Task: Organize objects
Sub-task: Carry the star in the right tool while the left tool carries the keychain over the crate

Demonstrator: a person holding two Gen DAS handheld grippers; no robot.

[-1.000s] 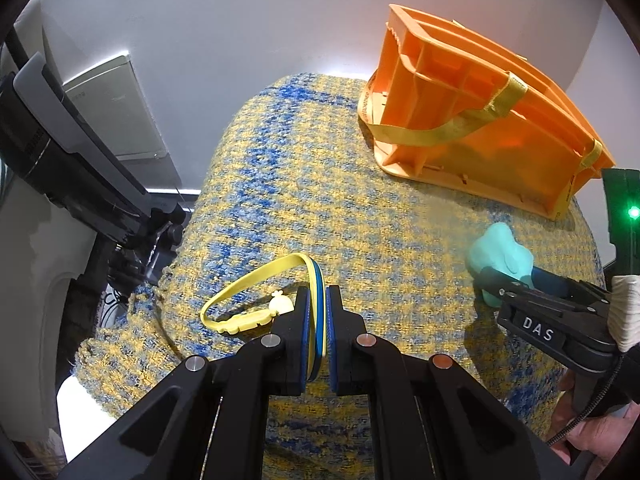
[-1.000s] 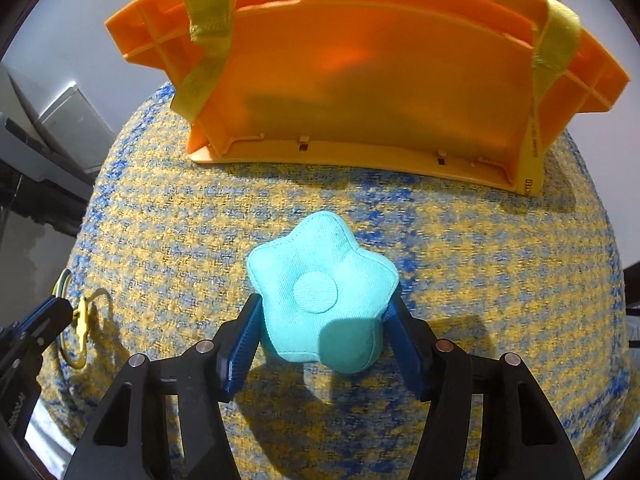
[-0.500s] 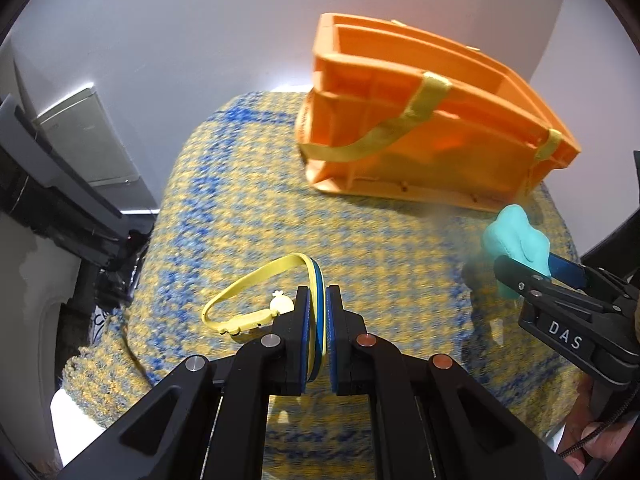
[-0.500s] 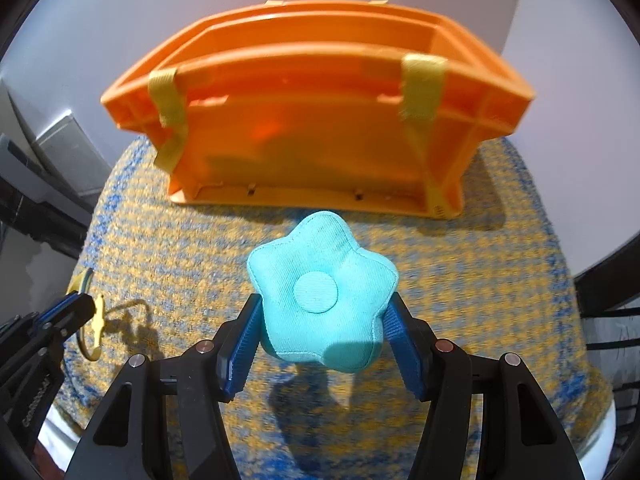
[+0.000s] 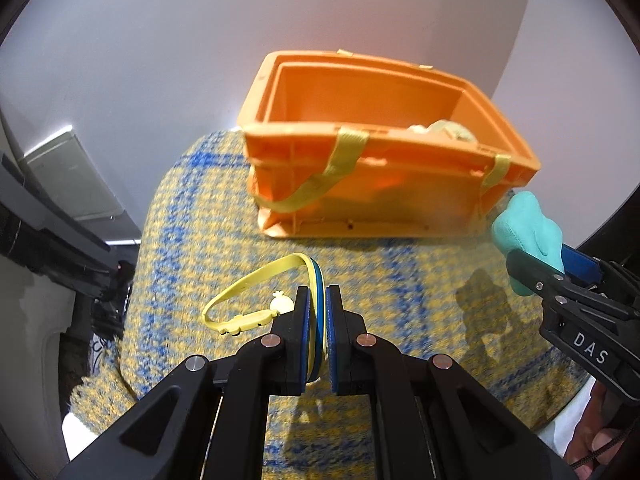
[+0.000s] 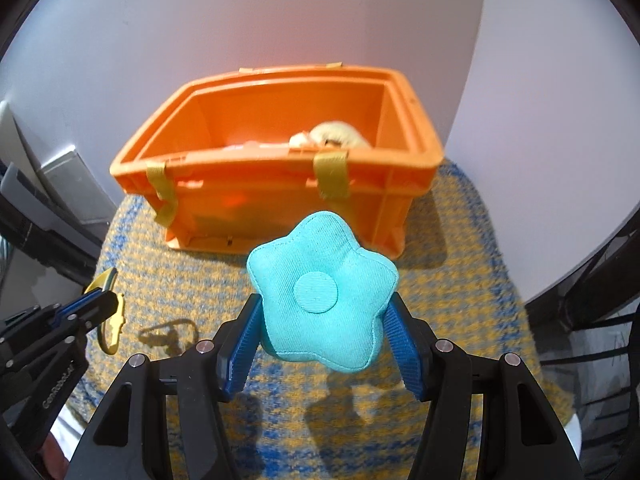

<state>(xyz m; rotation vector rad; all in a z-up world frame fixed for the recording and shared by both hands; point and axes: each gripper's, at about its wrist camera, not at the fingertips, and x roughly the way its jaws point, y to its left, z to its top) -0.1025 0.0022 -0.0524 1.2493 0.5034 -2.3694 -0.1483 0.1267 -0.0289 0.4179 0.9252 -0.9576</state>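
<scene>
A pale wall point(image 6: 280, 20) rises behind the yellow-blue woven tablecloth point(image 6: 452, 280).

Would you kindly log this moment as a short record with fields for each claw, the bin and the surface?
left claw: shut on yellow strap loop, held above the cloth
right claw: shut on teal star cushion, lifted in front of the bin
orange bin: upright, open top, pale items inside
surface: yellow-and-blue woven cloth

Bright even light, soft shadows below, fisheye-warped edges, slight motion blur
</scene>
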